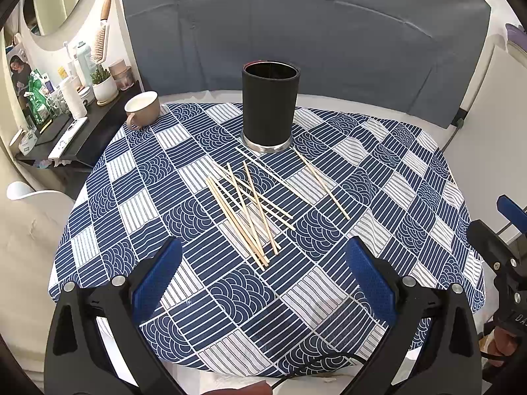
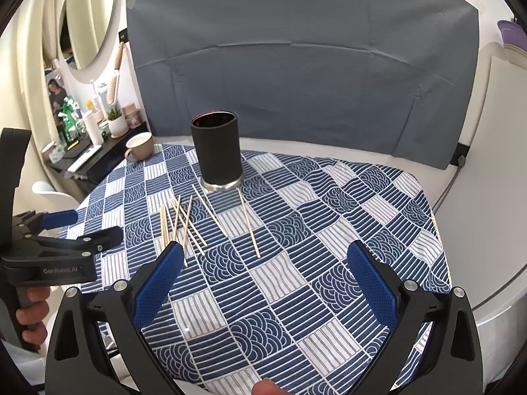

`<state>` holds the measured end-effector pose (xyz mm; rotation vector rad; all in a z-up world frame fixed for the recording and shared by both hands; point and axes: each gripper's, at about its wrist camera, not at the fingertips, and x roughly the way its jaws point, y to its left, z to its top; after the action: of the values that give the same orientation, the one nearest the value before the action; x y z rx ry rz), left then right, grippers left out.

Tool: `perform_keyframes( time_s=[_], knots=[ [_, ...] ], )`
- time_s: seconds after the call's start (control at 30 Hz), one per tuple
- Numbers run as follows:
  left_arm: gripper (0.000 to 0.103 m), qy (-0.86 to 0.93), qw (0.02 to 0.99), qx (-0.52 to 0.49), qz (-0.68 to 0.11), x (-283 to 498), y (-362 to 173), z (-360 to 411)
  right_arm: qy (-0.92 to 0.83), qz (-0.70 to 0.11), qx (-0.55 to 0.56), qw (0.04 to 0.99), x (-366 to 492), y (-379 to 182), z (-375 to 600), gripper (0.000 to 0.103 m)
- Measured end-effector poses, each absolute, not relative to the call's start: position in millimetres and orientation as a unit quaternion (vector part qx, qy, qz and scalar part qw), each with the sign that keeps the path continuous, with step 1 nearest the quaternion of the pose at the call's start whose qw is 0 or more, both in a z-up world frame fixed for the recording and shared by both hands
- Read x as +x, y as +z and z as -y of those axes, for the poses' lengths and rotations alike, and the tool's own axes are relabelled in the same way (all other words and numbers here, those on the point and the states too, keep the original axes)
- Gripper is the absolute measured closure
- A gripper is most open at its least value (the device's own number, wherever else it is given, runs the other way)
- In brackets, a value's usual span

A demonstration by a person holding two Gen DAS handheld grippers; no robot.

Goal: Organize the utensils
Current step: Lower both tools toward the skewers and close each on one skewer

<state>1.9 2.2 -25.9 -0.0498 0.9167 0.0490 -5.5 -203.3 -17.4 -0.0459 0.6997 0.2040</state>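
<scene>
Left wrist view: blue patterned tablecloth, grey backdrop, both grippers' fingers wide apart, empty.

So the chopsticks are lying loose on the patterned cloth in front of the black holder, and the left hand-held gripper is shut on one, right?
Not quite: the left hand-held gripper is open and empty, as the left wrist view shows. The chopsticks do lie loose on the patterned cloth before the black holder.
</scene>
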Motion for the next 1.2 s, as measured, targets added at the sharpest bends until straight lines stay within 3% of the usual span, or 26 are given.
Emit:
perform_keyframes(
  time_s=[0.63,1.2],
  knots=[
    [0.006,0.044,0.876,-0.036,-0.478,12,-47,-21,0.117,-0.391,0.006,0.913,15,-35,205,0.008],
    [0.006,0.120,0.829,-0.099,-0.536,73,-100,-82,0.123,-0.477,-0.014,0.870,109,-80,203,0.008]
  ],
)
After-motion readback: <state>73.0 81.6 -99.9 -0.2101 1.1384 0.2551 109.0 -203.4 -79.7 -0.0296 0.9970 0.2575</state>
